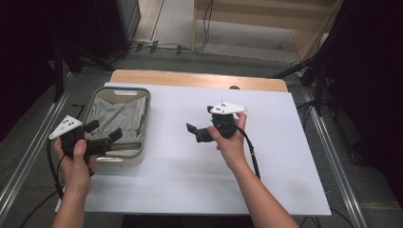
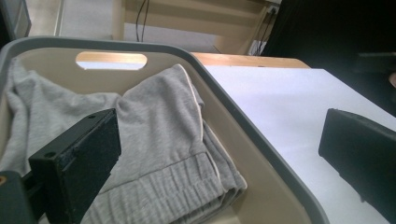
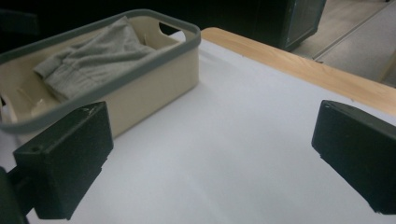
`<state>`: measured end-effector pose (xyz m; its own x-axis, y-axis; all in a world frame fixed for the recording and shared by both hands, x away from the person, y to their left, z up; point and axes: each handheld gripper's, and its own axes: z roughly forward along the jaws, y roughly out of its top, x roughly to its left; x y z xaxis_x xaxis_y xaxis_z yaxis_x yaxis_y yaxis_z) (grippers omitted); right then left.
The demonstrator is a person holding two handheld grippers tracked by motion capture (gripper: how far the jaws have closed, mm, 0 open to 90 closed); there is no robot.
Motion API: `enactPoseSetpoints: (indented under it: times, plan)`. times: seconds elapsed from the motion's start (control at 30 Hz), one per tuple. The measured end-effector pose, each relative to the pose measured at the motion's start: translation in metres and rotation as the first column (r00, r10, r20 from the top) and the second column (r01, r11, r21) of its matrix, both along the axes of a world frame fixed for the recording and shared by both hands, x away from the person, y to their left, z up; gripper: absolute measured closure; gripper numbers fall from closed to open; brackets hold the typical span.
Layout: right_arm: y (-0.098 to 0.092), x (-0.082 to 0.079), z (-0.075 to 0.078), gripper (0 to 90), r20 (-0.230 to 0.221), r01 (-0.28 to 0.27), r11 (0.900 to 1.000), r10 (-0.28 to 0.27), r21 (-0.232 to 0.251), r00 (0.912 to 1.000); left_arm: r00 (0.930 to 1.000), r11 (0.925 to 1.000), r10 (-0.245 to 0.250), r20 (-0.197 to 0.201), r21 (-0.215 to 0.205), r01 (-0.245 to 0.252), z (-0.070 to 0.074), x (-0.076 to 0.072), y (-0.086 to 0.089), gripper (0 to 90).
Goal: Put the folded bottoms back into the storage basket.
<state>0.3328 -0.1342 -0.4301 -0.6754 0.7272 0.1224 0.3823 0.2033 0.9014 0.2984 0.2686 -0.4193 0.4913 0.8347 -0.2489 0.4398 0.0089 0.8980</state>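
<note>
A beige basket with a grey rim stands at the table's left, and a folded grey garment lies inside it. My left gripper hovers over the basket's near edge, open, one jaw above the garment and the other outside the rim; nothing is pinched. My right gripper is held above the middle of the white table, open and empty, pointing left toward the basket and the garment in it.
A white sheet covers the table, with a bare wooden strip along the far edge. Metal rails run down both sides. Cables and dark equipment sit on the floor beyond.
</note>
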Motion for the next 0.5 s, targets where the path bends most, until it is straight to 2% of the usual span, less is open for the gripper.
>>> enactPoseSetpoints:
  times: [0.07, 0.13, 0.23, 0.27, 0.37, 0.43, 0.5]
  plan:
    - [-0.011, -0.010, -0.006, 0.0, -0.006, -0.001, 1.000, 0.001, 0.001, 1.0000, 1.0000, 0.9999, -0.007, -0.004, 0.009, 0.007, 0.001, 0.004, -0.006, 0.8]
    - [-0.022, -0.020, -0.012, 0.0, -0.004, 0.005, 1.000, -0.005, -0.002, 1.0000, 0.9999, 0.9996, -0.008, -0.011, 0.026, 0.008, 0.003, 0.008, -0.012, 7.5]
    - [-0.040, -0.034, -0.019, 0.0, 0.004, 0.021, 1.000, -0.021, -0.004, 0.9998, 0.9986, 0.9986, -0.053, -0.006, 0.006, 0.053, 0.005, 0.016, -0.017, 10.2]
    - [-0.046, -0.039, -0.021, 0.0, 0.010, 0.030, 1.000, -0.030, -0.004, 0.9995, 0.9983, 0.9983, -0.057, -0.009, 0.011, 0.057, 0.006, 0.019, -0.020, 10.5]
    - [-0.064, -0.052, -0.026, 0.0, 0.016, 0.055, 0.998, -0.055, 0.006, 0.9984, 0.9983, 0.9978, -0.056, -0.013, 0.034, 0.057, 0.011, 0.029, -0.026, 14.3]
    - [-0.075, -0.061, -0.028, 0.0, 0.024, 0.069, 0.998, -0.069, -0.001, 0.9973, 0.9981, 0.9978, -0.059, -0.019, 0.031, 0.059, 0.013, 0.038, -0.030, 16.7]
    - [-0.087, -0.070, -0.029, 0.0, 0.034, 0.081, 0.997, -0.081, -0.011, 0.9962, 0.9981, 0.9971, -0.055, -0.028, 0.050, 0.057, 0.015, 0.048, -0.034, 19.5]
